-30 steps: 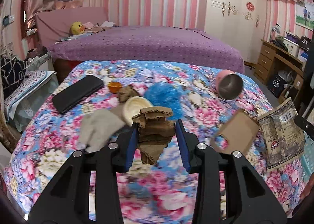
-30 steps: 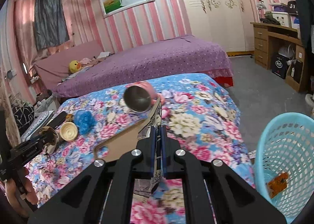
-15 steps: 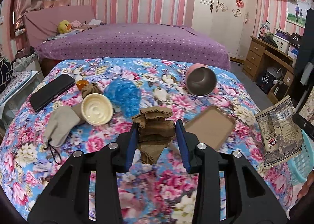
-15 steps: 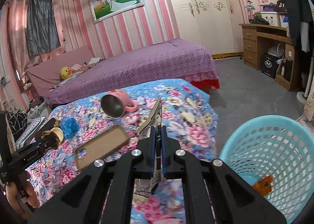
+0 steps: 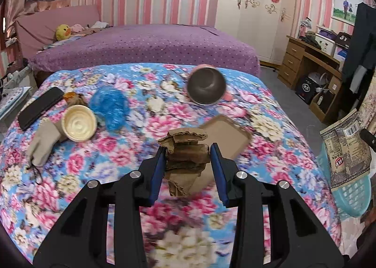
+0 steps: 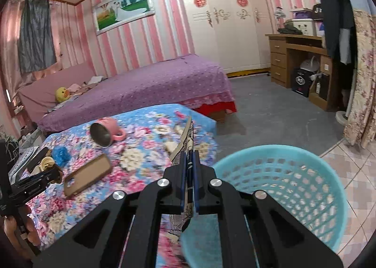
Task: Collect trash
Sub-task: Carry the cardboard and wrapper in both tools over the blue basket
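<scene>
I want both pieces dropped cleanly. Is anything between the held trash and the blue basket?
Nothing visible blocks either. The right tool grips the snack wrapper right at the blue basket rim, whose mouth is open. The left tool holds crumpled cardboard above the floral blanket, clear toward the basket.

The left wrist camera is looking forward and downward along the left hand-held gripper (image 5: 187, 169), close above the floral blanket (image 5: 131, 150), facing the purple bed (image 5: 145, 44). The right wrist camera is looking along the right hand-held gripper (image 6: 189, 178) from the blanket's edge, close over the blue basket (image 6: 282, 181). Both views are sharing the blanket, the pink mug (image 6: 105, 130), the basket and the bed.
</scene>
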`<state>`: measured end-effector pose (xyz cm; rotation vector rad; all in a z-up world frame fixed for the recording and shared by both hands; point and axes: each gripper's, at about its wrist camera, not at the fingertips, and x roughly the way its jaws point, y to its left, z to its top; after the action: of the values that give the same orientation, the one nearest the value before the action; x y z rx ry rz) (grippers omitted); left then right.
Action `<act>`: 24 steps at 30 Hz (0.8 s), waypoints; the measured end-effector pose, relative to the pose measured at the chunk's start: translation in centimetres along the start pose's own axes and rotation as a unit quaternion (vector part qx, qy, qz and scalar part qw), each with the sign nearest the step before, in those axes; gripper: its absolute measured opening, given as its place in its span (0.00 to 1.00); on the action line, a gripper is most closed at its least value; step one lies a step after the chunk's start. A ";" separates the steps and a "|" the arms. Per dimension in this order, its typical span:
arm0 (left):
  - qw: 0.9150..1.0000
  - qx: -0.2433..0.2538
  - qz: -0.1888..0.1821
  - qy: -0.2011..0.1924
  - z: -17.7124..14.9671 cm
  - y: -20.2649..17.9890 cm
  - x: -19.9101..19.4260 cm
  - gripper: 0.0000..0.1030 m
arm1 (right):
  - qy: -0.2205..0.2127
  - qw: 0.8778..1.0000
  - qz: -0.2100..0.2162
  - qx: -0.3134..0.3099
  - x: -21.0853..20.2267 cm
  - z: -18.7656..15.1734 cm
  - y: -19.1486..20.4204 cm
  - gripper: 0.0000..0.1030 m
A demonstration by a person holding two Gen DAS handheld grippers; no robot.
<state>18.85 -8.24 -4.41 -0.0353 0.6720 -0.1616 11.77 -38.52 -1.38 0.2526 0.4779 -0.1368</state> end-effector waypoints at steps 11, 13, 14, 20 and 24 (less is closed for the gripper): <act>0.999 0.037 -0.038 -0.002 0.0 -7.5 0.2 0.36 | -0.014 0.998 -0.048 0.042 -2.0 0.2 -8.0 0.05; 0.998 0.047 -0.049 -0.004 0.0 -9.4 0.2 0.36 | -0.011 0.997 -0.065 0.040 -2.1 0.1 -9.1 0.05; 0.997 0.054 -0.053 -0.005 -0.1 -10.5 0.2 0.36 | -0.008 0.996 -0.074 0.038 -2.1 0.0 -9.7 0.05; 0.991 0.095 -0.089 -0.003 -1.1 -17.2 0.5 0.36 | 0.002 0.994 -0.111 0.014 -2.2 -0.3 -11.6 0.05; 0.987 0.119 -0.104 0.000 -1.9 -20.9 0.7 0.36 | 0.008 0.991 -0.133 0.003 -2.0 -0.5 -13.0 0.05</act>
<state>15.31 -28.89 -4.59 0.1237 0.6442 -0.4416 7.29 -50.73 -3.58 0.1951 0.5267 -0.3956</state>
